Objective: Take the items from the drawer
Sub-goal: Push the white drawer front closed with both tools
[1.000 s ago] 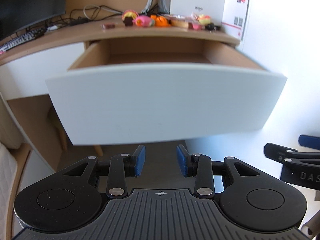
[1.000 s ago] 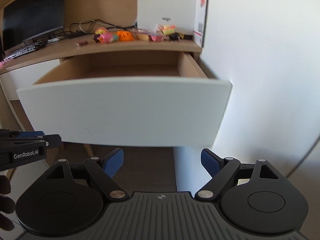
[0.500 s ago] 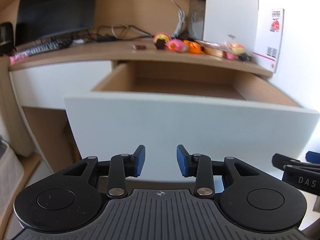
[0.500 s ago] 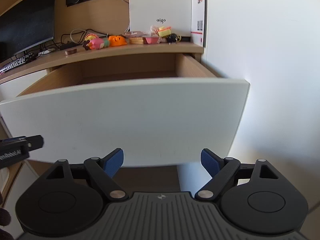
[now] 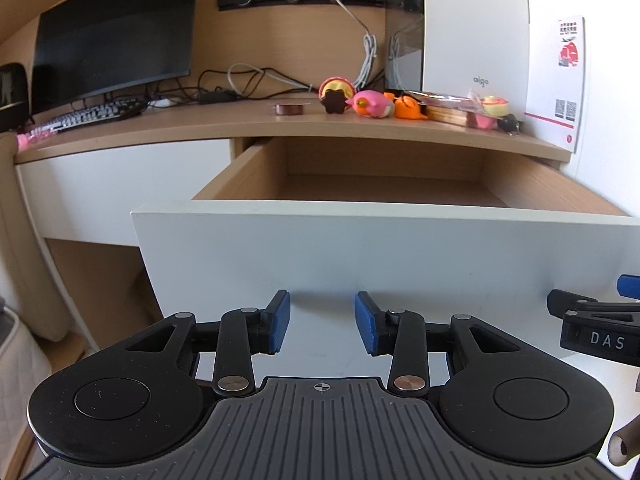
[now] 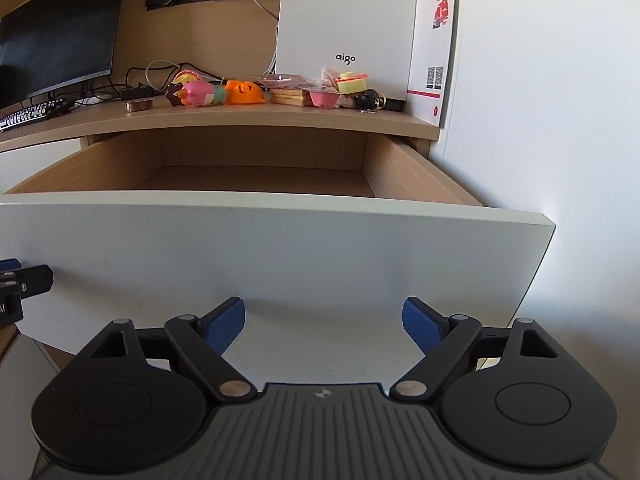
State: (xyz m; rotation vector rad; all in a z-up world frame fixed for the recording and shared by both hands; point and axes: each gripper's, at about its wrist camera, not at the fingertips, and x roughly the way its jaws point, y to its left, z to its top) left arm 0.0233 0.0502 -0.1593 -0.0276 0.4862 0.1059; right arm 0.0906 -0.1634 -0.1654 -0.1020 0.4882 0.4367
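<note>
Now both claws face the pulled-out wooden drawer with white front panel [image 5: 360, 256]; left claw [image 5: 322, 323] part-open and just widening, right claw [image 6: 324, 326] wide, both empty, equally near.

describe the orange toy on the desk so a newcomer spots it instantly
Find the open drawer; on the desktop above it runs a row of small toys. The orange toy lies between the pink toy and stacked wafers, the only solid-orange piece.
</note>
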